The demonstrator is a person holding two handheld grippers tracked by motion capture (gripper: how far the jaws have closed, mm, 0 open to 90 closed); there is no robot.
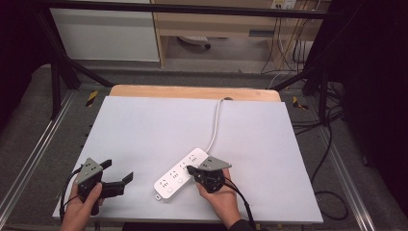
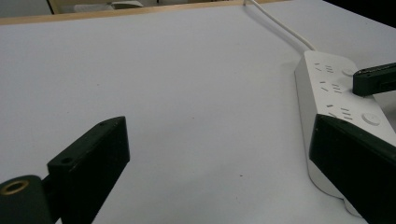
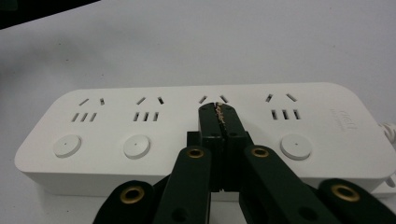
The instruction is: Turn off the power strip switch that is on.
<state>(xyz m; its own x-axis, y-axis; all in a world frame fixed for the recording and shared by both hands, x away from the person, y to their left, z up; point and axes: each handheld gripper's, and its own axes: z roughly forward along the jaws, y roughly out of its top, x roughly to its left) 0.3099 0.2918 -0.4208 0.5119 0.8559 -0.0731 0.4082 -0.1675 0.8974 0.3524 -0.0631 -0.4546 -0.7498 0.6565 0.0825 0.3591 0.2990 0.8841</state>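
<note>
Two grippers in play, and we read the step as pressing a switch button on the white power strip [image 1: 181,174]. It lies on the white table [image 1: 159,125] near the front edge, angled, its cord [image 1: 215,124] running to the far side. Our right gripper [image 3: 219,116] has its jaws pressed together with nothing between them; the tip sits over the third outlet from the left in the right gripper view, and that outlet's button is hidden beneath it. We can't tell if it touches yet. Our left gripper [image 1: 118,173] rests well apart, jaws spread, holding nothing. To do this well we keep the closed tip centred on the button, push straight down, short travel. Strip could skid; left gripper could brace its end.
</note>
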